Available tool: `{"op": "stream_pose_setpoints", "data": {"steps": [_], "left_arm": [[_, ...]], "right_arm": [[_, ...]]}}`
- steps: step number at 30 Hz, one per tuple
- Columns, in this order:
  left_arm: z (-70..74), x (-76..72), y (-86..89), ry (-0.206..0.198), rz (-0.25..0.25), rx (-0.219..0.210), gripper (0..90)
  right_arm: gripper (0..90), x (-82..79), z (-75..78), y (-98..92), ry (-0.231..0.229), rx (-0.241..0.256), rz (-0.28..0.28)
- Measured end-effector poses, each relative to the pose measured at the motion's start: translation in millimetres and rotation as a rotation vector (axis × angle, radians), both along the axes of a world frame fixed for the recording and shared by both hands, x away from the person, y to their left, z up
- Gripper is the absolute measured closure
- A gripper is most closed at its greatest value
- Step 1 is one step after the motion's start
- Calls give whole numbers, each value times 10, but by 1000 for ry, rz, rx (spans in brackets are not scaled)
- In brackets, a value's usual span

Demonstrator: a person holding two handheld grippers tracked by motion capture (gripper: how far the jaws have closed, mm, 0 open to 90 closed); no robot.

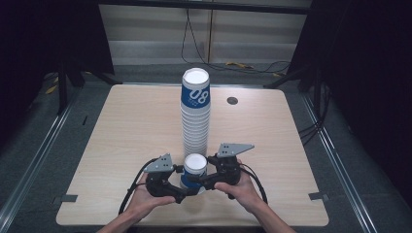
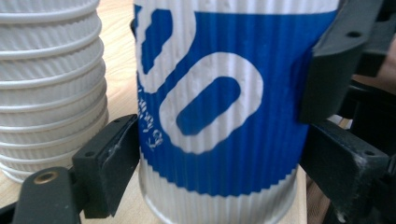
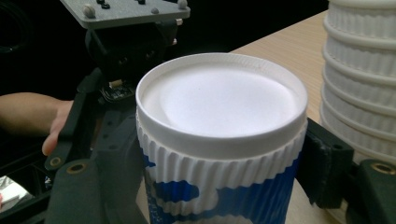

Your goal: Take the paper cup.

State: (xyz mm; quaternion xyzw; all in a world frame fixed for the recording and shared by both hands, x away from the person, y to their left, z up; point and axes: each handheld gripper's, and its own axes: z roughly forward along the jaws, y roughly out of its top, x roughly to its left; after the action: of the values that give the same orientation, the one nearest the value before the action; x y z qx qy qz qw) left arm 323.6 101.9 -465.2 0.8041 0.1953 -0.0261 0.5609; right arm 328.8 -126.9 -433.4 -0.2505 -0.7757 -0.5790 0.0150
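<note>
Both grippers' jaws closed on upturned cup (image 1: 195, 169) before cup stack (image 1: 196, 114)

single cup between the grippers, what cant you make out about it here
- High view: where the single cup meets the table is hidden by the left hand-held gripper and right hand-held gripper.
- Left gripper view: the cup's rim is cut off by the top edge; the small white print is too blurred to read.
- Right gripper view: its base is cut off by the bottom edge.
</note>
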Motion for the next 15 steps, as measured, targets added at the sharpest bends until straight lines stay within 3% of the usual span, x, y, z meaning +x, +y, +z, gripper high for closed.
{"op": "stream_pose_setpoints", "data": {"steps": [15], "left_arm": [[-12, 17, 15, -2, 6, 7, 176]], "right_arm": [[270, -11, -25, 55, -1, 14, -17]]}}
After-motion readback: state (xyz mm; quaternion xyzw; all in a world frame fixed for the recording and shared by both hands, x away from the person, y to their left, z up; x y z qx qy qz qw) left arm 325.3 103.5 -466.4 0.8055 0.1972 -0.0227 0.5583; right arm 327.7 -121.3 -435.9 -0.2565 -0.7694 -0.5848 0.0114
